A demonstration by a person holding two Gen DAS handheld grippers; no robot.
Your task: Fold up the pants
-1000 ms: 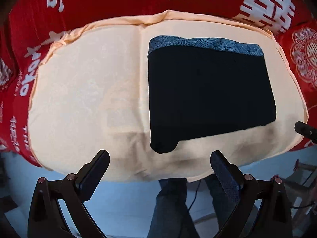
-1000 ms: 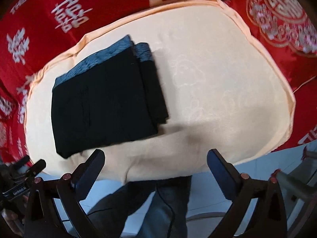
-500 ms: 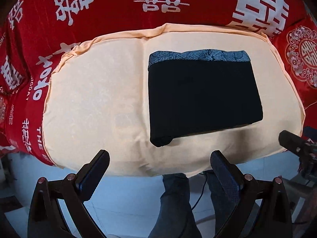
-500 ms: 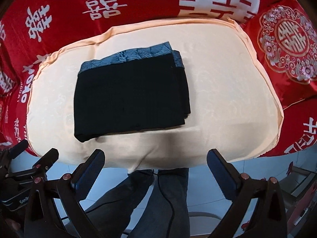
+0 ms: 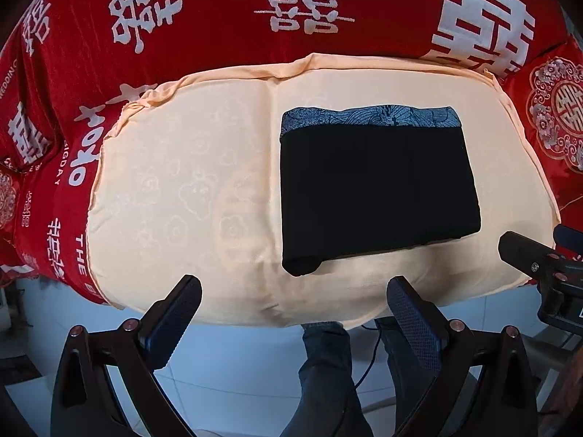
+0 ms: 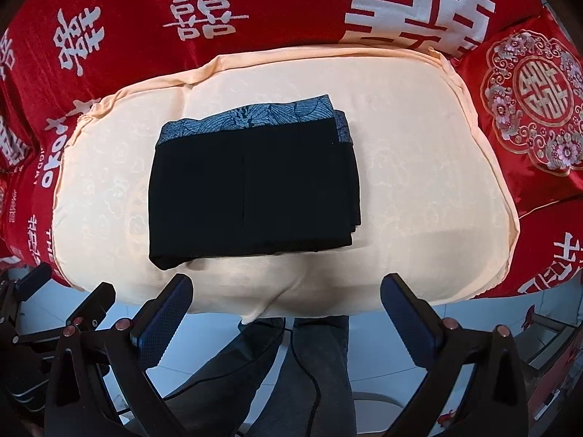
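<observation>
Right wrist view is showing the pants (image 6: 251,185) lying folded in a compact dark rectangle on the cream cushion (image 6: 419,182), patterned waistband (image 6: 251,118) along the far edge; the right gripper (image 6: 286,313) is hanging spread wide and empty off the cushion's near edge; the left gripper (image 5: 293,315) is likewise gaping with nothing in it. Folding is looking all but done; the stacked layers at the right edge are sitting slightly stepped, so any tidying is calling for a light nudge there, not a fresh grab.
</observation>
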